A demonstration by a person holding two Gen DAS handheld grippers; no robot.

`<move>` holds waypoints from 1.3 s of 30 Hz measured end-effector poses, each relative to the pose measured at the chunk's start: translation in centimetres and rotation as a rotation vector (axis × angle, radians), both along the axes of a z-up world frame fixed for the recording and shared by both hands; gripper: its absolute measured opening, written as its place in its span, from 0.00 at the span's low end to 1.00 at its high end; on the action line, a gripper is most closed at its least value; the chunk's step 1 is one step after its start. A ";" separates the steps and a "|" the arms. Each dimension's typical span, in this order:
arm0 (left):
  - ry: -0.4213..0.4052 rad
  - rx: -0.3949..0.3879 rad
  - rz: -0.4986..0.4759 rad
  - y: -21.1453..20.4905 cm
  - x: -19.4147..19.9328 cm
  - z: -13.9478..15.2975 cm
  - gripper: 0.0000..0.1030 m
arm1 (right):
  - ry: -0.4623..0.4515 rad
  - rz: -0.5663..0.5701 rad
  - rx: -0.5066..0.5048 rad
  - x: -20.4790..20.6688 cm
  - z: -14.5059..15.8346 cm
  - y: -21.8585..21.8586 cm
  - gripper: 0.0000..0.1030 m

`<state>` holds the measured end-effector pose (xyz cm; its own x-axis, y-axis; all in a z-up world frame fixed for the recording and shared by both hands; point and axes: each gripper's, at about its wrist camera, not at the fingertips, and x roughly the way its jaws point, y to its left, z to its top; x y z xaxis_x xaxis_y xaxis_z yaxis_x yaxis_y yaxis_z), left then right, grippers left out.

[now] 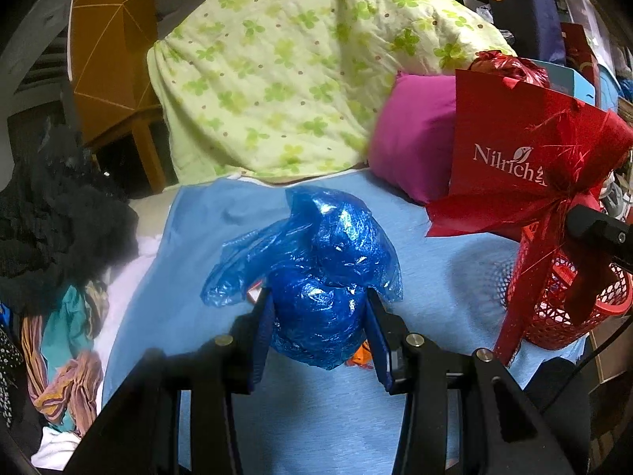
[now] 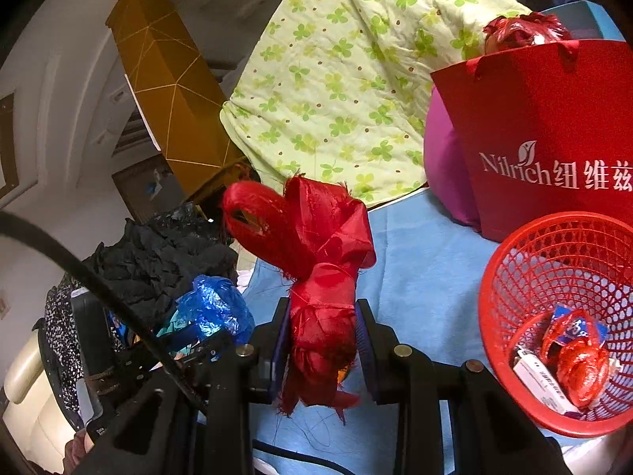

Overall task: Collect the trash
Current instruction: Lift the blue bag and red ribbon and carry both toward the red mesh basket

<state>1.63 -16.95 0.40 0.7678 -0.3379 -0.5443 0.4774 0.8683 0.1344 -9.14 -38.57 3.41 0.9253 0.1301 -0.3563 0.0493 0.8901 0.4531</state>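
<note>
Blue bag (image 1: 320, 273) clamped in my left tongs (image 1: 318, 308), red ribbon (image 2: 320, 277) in my right tongs (image 2: 321, 324) — both tilted down; basket (image 2: 514, 277) at three o'clock.

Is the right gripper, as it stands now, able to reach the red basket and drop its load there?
Probably yes. The right gripper, shut on a red ribbon, is just beside the red basket. The basket's mouth is open, only part filled, and nothing stands between them.

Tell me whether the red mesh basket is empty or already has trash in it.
Not empty. The right wrist view looks into the red mesh basket: a crumpled red wrapper and a small white box lie at its bottom.
</note>
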 end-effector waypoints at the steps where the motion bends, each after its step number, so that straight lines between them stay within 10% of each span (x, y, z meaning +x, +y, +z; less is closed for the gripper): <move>1: -0.001 0.001 -0.003 -0.1 -0.1 0.1 0.44 | -0.002 -0.001 0.001 -0.1 0.0 0.0 0.32; 39: -0.050 0.051 -0.126 -5.4 -3.1 2.0 0.45 | -0.066 -0.124 0.037 -6.1 1.4 -3.1 0.32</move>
